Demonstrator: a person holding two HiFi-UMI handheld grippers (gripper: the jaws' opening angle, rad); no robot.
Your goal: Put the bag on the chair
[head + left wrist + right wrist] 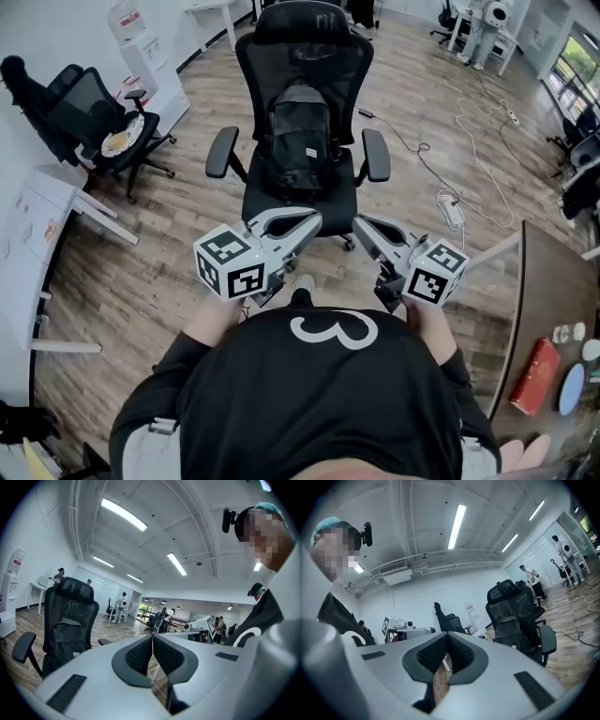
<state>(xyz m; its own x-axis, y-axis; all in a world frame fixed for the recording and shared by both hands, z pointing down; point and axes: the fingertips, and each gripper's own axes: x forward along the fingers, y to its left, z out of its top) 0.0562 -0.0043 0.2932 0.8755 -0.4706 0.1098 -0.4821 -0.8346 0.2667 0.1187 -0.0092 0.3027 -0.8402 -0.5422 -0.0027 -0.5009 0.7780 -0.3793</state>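
A black backpack [300,141] stands upright on the seat of a black mesh office chair [305,42], leaning against its backrest. Both grippers are held close to the person's chest, a short way in front of the chair and apart from the bag. My left gripper [314,218] is shut with nothing between its pads. My right gripper [361,223] is likewise shut and empty. The left gripper view shows its jaws [152,636] touching, with the backpack [65,639] and chair [75,592] at the left. In the right gripper view the jaws [446,635] meet, and the backpack [508,632] sits at the right.
A second black chair [89,112] with a plate on its seat stands at the left. A dark desk [534,281] with a red book [536,375] is at the right. A power strip [451,208] and cable lie on the wooden floor right of the chair.
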